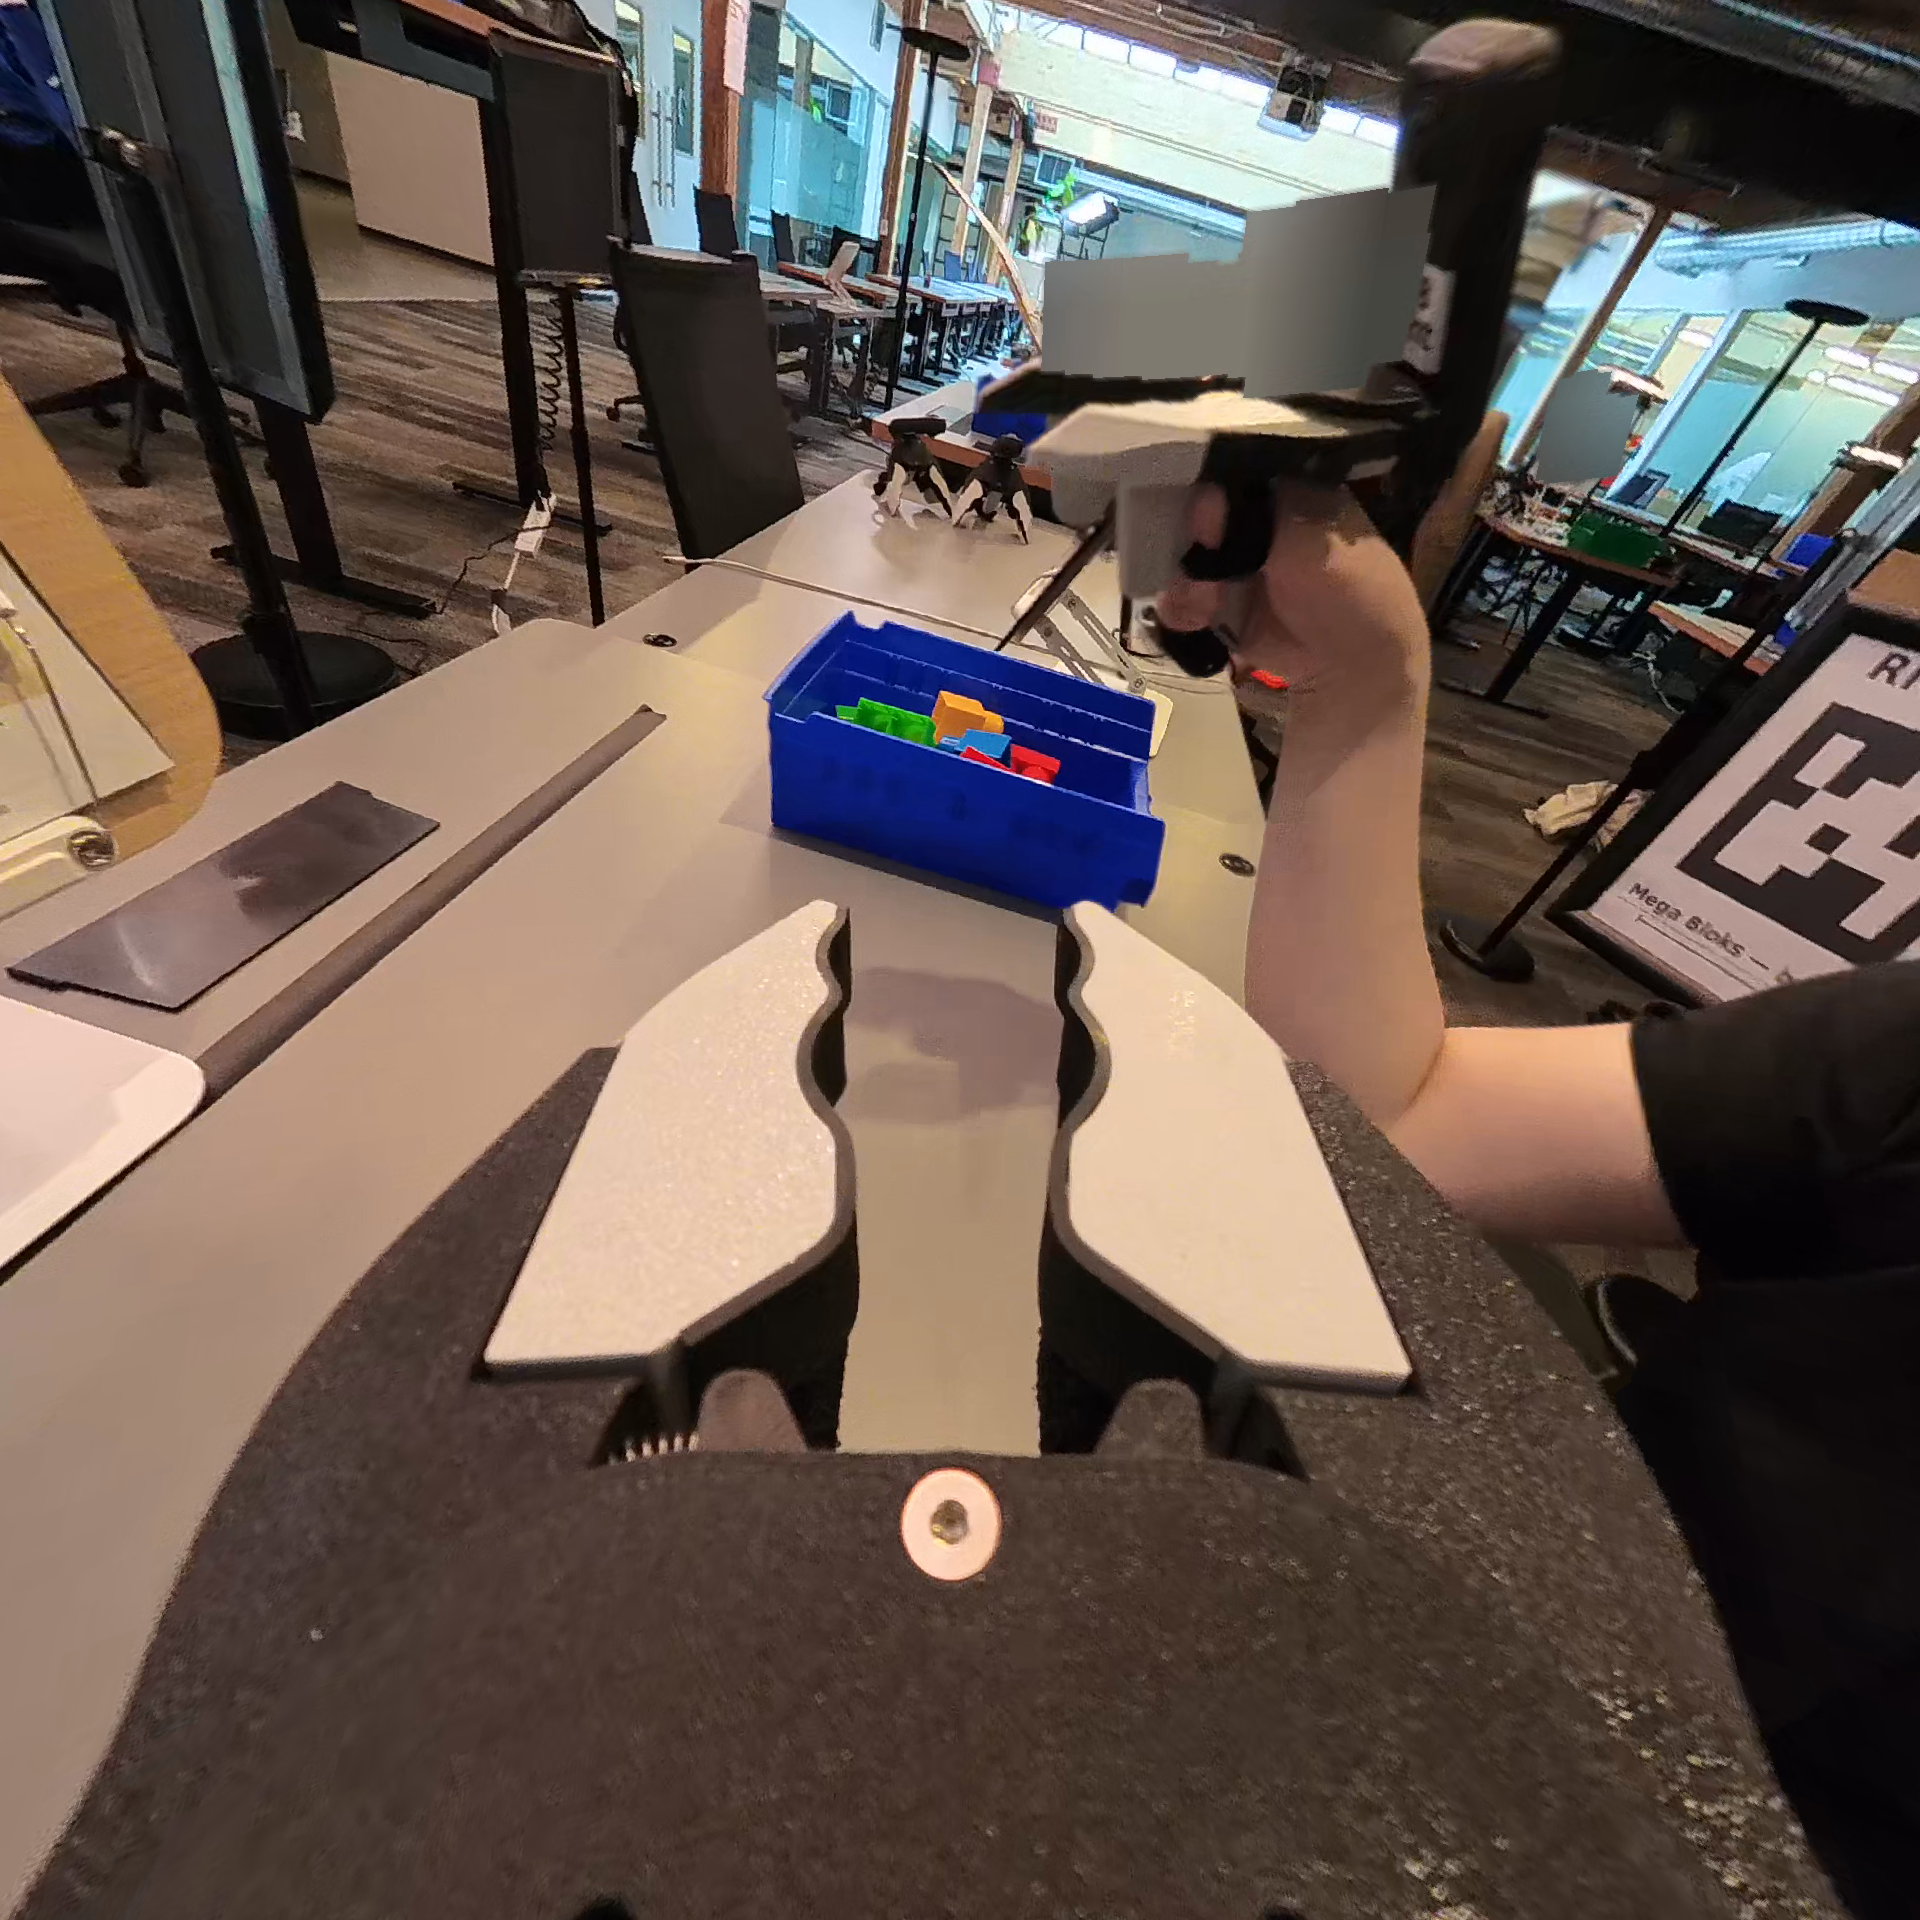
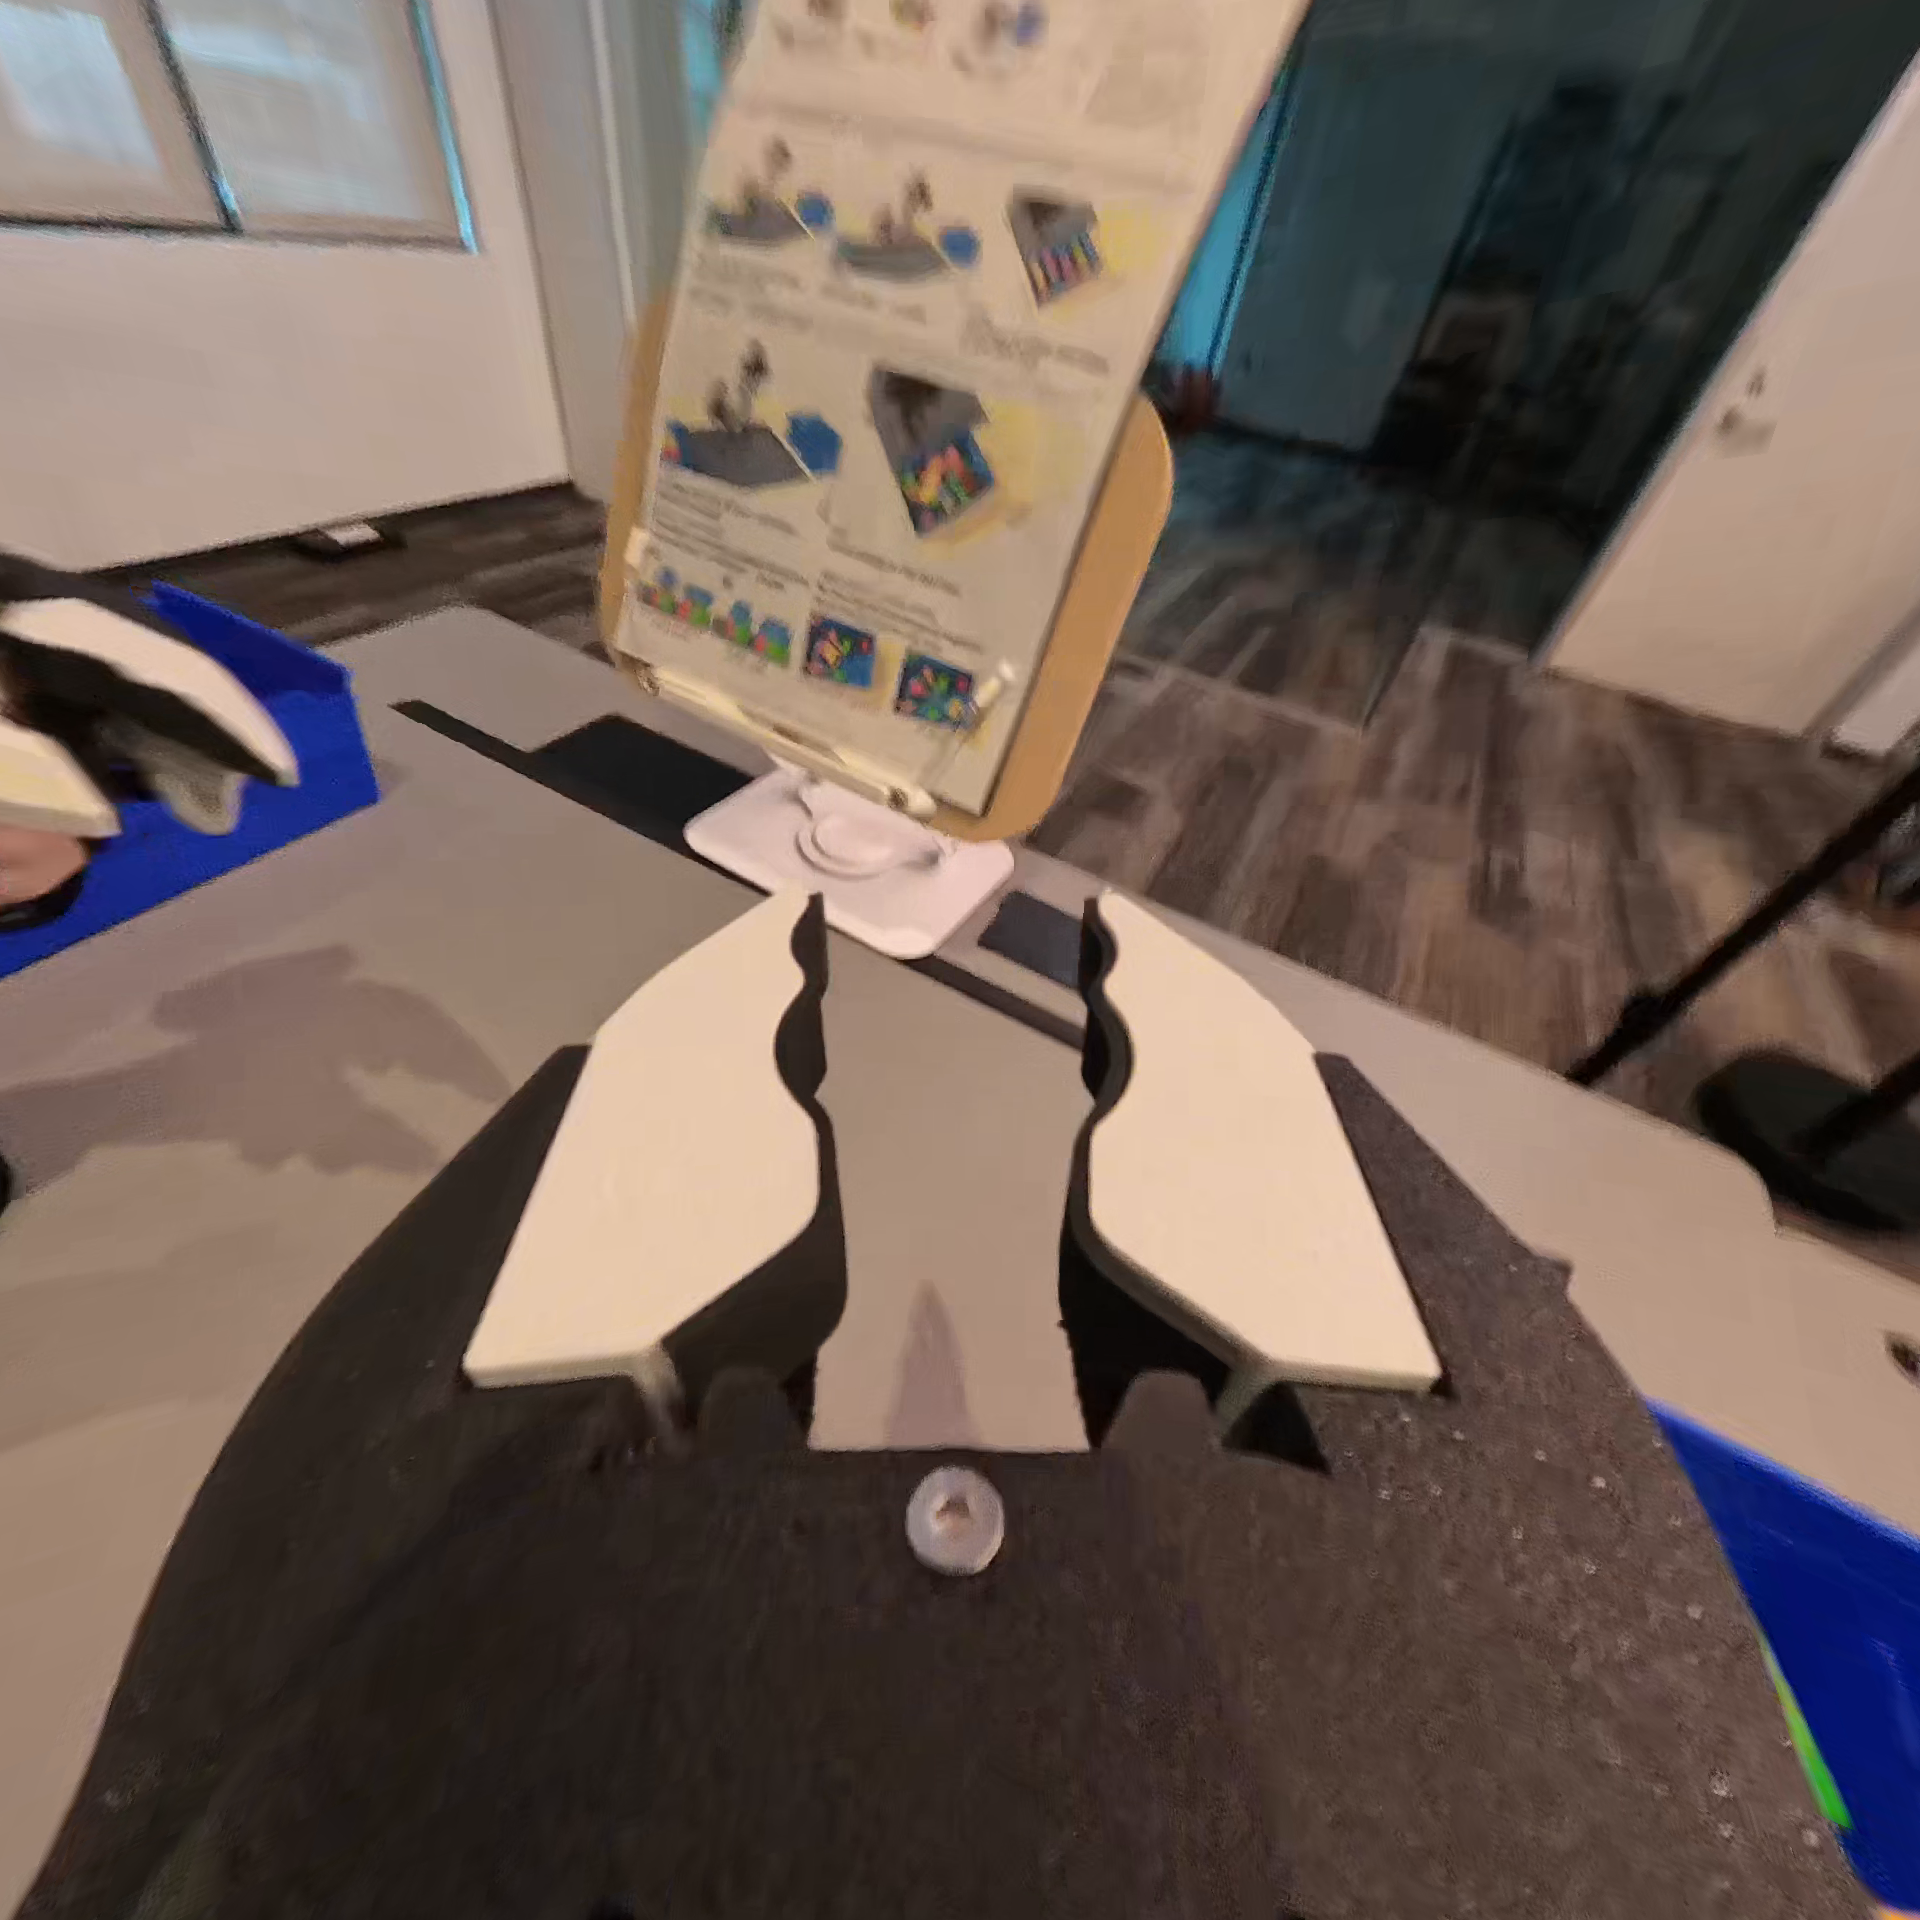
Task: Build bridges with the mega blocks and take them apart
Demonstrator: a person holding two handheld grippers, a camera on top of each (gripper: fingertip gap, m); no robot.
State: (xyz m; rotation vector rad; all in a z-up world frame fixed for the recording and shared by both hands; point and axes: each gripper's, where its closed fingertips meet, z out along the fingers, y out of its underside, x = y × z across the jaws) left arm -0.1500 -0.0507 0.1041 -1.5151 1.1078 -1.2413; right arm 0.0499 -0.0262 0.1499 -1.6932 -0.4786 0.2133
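Blocks (image 1: pixel 951 730) heaped inside blue bin (image 1: pixel 966 831) on grey table (image 1: pixel 520 935). Left gripper (image 1: pixel 951 920) just short of bin, jaws wide, empty. Right gripper (image 2: pixel 951 914) beyond bin, raised, jaws wide, empty.

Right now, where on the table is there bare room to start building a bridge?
The grey table is bare between the left gripper and the blue bin, bordered left by the dark groove. In the right wrist view, the stretch ahead of the right gripper up to the sign stand is free. The bin is crowded with blocks.
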